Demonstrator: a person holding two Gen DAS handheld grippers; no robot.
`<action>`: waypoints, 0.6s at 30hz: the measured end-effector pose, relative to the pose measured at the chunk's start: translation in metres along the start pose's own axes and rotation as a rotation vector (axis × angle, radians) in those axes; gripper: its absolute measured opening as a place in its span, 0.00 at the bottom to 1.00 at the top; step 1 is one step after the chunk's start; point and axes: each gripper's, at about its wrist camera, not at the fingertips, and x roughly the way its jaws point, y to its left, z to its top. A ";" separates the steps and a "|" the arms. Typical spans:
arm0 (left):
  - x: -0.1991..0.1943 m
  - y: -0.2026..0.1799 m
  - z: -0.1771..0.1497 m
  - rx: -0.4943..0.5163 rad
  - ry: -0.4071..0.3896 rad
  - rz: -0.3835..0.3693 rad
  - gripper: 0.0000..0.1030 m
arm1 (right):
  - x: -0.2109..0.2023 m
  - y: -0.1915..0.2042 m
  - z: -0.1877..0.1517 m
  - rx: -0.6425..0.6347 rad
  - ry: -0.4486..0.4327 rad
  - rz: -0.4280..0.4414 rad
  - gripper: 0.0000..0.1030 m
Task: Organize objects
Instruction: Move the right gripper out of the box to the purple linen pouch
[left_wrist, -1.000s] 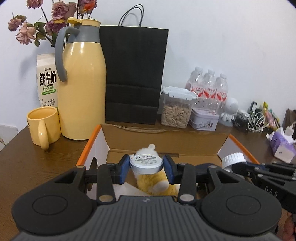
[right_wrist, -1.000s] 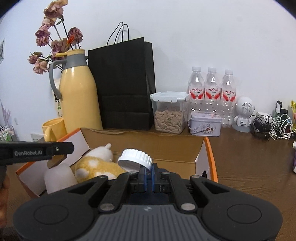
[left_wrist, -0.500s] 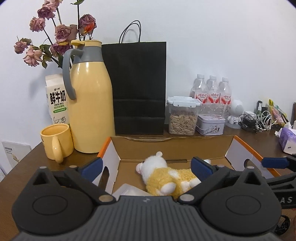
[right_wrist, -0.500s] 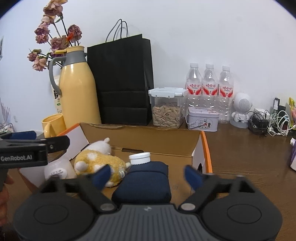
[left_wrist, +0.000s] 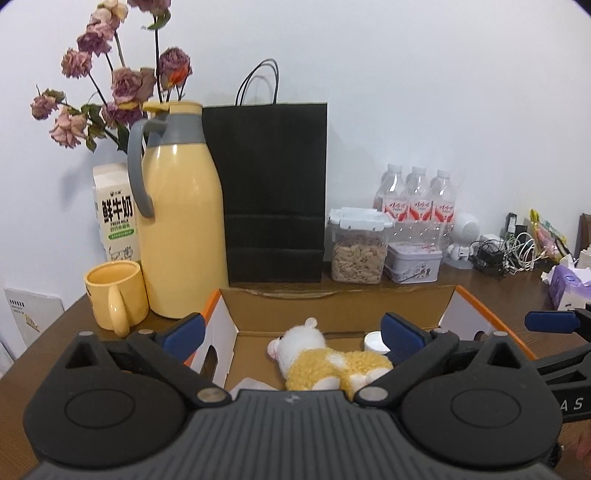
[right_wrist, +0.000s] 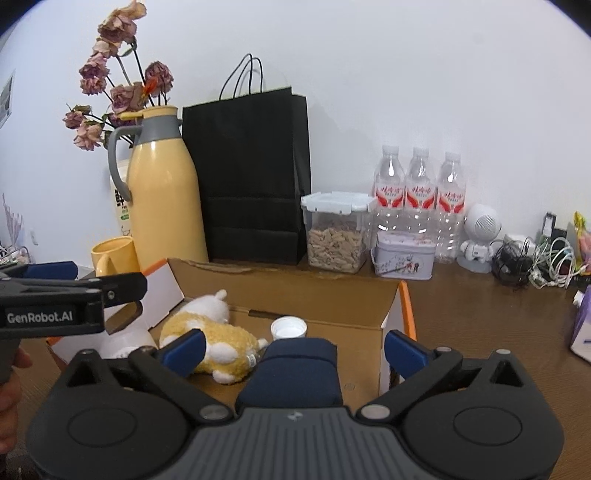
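A plain white wall (right_wrist: 406, 74) fills the upper part of both views, evenly lit, with soft shadows behind what stands against it. Below it runs a dark brown wood-grain worktop (right_wrist: 480, 317), reaching from 9 o'clock to 3 o'clock. At 9 o'clock in the right wrist view a small pale frame (right_wrist: 6, 99) hangs on the wall, cut by the picture's edge.

- The left gripper (left_wrist: 293, 330) points slightly downward, its blue-padded jaws spread wide with nothing pressed between them; they have just been opening.
- The right gripper (right_wrist: 293, 345) also tilts slightly downward, jaws wide apart and gripping nothing; they too have just been opening.
- A hand (right_wrist: 9, 398) shows at the left edge of the right wrist view, holding the left gripper's handle.
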 end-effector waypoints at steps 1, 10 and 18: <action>-0.004 -0.001 0.001 0.005 -0.004 -0.001 1.00 | -0.004 0.001 0.001 -0.005 -0.003 -0.005 1.00; -0.046 0.008 0.001 -0.002 0.000 0.015 1.00 | -0.045 0.005 -0.003 -0.011 0.005 -0.027 1.00; -0.084 0.020 -0.010 -0.053 0.036 0.049 1.00 | -0.089 0.005 -0.015 -0.018 0.031 -0.026 1.00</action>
